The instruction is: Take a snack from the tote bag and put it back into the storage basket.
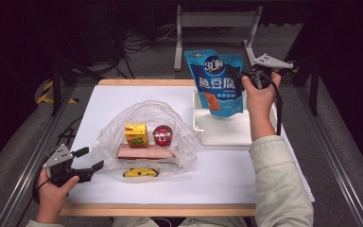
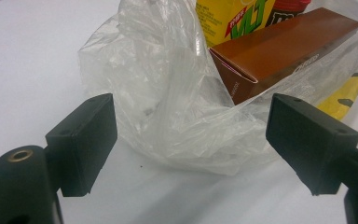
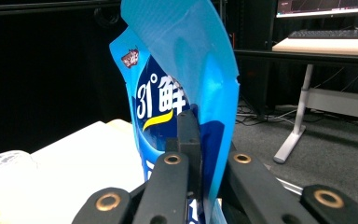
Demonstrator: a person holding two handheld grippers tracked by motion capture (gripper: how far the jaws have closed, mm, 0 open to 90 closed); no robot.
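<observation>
Up close, the right gripper (image 3: 200, 154) pinches the blue pouch (image 3: 186, 93); overhead, the left gripper's (image 1: 86, 159) fingers spread beside the plastic bag (image 1: 179, 137).

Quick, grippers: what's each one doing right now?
Left gripper: open, holding nothing, jaws either side of the clear plastic bag edge.
Right gripper: closed on the blue snack pouch, held up over the white tray.

Bare table (image 1: 227, 172) between plastic bag (image 1: 182, 142) and tray (image 1: 227, 135)

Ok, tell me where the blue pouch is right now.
In the high view the blue pouch hangs at the far right, pinched by the right gripper above the white tray.
</observation>
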